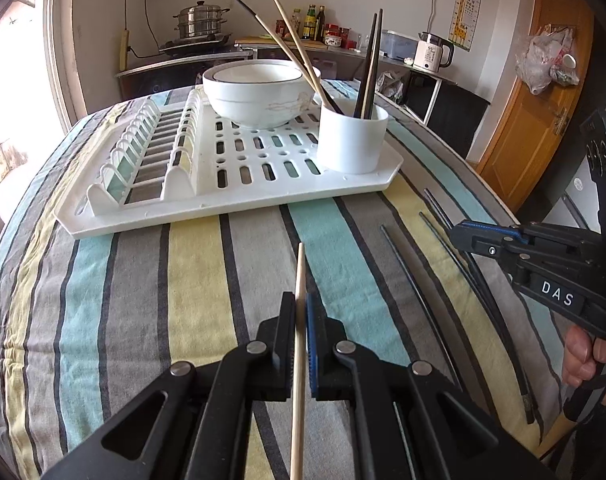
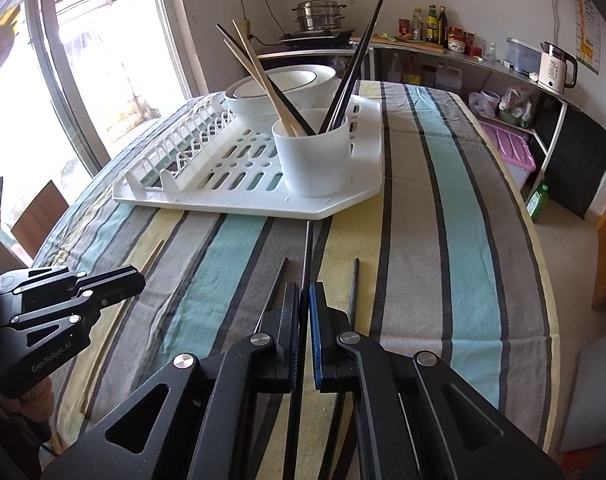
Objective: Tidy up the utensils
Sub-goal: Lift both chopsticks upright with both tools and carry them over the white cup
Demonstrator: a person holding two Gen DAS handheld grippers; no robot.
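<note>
My left gripper [image 1: 301, 304] is shut on a light wooden chopstick [image 1: 300, 272] low over the striped tablecloth; it also shows in the right wrist view [image 2: 133, 280]. My right gripper [image 2: 304, 294] is shut on a black chopstick [image 2: 307, 248]; it also shows in the left wrist view [image 1: 459, 236]. Two more black chopsticks [image 2: 355, 284] lie on the cloth beside it. A white cup [image 1: 351, 140] on the white drying rack [image 1: 231, 196] holds several wooden and black chopsticks [image 1: 369, 68].
Stacked white bowls [image 1: 259, 92] sit on the rack behind the cup. The rack's plate slots [image 1: 143, 152] are at its left. The table edge [image 2: 543, 280] drops off at the right. A kitchen counter [image 2: 443, 52] stands behind.
</note>
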